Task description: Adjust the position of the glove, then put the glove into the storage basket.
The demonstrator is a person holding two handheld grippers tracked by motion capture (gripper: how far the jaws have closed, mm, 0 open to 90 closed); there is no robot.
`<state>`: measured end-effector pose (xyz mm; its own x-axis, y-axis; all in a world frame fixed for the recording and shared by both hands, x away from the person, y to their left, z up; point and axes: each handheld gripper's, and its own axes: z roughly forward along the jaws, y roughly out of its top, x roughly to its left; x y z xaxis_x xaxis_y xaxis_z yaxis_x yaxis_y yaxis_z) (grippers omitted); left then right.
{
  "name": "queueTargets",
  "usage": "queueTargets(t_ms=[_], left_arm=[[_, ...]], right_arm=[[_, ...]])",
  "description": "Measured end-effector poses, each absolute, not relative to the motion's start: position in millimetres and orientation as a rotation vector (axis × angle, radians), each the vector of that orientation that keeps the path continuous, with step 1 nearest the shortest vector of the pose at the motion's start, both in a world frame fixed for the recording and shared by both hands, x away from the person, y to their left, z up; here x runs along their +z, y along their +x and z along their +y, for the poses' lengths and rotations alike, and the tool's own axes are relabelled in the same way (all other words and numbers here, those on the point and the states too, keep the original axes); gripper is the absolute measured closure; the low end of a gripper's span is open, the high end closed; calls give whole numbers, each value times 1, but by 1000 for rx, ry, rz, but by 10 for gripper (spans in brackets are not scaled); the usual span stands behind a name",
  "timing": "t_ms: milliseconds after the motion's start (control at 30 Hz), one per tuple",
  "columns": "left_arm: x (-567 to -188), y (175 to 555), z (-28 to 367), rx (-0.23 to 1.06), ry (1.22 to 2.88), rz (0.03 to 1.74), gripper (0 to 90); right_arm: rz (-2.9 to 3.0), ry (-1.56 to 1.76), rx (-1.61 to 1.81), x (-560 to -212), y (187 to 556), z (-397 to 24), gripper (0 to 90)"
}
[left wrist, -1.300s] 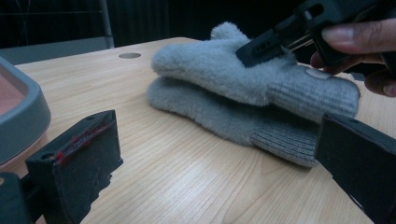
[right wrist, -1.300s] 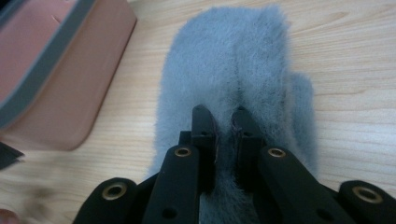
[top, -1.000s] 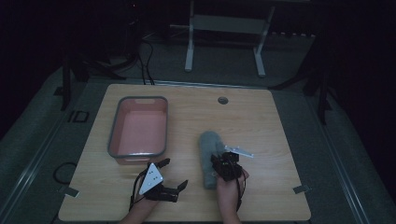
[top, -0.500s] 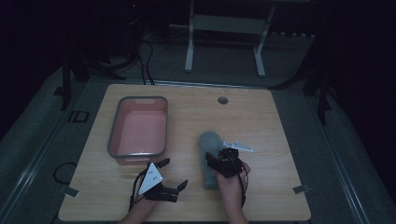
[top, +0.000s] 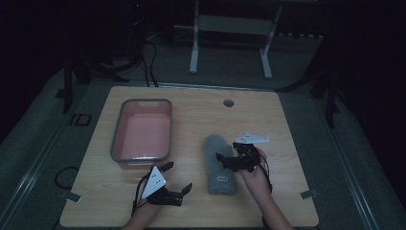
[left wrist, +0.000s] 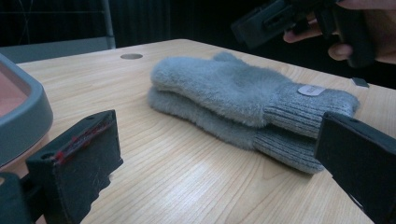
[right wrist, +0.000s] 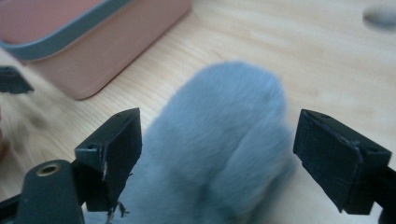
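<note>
Two fluffy grey mittens (top: 219, 165) lie stacked on the wooden table (top: 287, 120), cuffs toward me. My right gripper (top: 228, 156) hovers just above their right side; its jaws have just been opening and now stand wide. In the right gripper view the mitten top (right wrist: 219, 140) lies below and between the jaws of that gripper (right wrist: 217, 154), and the pads do not press on it. My left gripper (top: 176, 178) rests open near the front edge, left of the mittens (left wrist: 233, 93), with nothing in the left gripper (left wrist: 215, 186).
A pink tray with a grey rim (top: 116, 139) stands at the left of the table, close behind the left gripper. A small round hole (top: 228, 102) sits near the far edge. Metal stand legs (top: 194, 52) rise on the floor beyond the table.
The right gripper's jaws have gone from shut on the mitten to wide open, and the hand has lifted away from me and a little right. The mittens stay on the table. The left gripper has not moved.
</note>
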<state>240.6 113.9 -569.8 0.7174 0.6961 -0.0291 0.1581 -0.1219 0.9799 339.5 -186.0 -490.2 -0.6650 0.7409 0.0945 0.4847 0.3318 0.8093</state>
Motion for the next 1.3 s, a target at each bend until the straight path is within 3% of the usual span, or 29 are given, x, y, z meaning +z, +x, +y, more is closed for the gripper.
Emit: queueTargets(t_ms=[100, 367, 467, 533, 700, 900, 1167, 1233, 1300], left_arm=[[-569, 238, 110, 562, 1701, 692, 9], [-567, 242, 105, 505, 1779, 778, 9], [-566, 247, 101, 451, 1790, 804, 9], [-561, 248, 96, 411, 1789, 786, 9], [-548, 254, 77, 411, 1821, 813, 9], [-528, 269, 55, 321, 1859, 806, 9], [-516, 290, 44, 359, 1911, 824, 9], [-514, 298, 42, 345, 1915, 840, 10], [-513, 305, 40, 346, 1931, 858, 73]], right_arm=[[2308, 1002, 1269, -488, 344, -196, 151], [2381, 955, 1289, -492, 349, -211, 165], [2392, 963, 1322, -498, 347, -217, 192], [2395, 939, 1284, -502, 345, -218, 159], [2410, 939, 1299, -516, 342, -229, 162], [2440, 1005, 1292, -519, 333, -242, 153], [2444, 1000, 1297, -512, 326, -240, 118], [2444, 996, 1287, -512, 326, -236, 138], [2441, 1030, 1261, -514, 330, -232, 188]])
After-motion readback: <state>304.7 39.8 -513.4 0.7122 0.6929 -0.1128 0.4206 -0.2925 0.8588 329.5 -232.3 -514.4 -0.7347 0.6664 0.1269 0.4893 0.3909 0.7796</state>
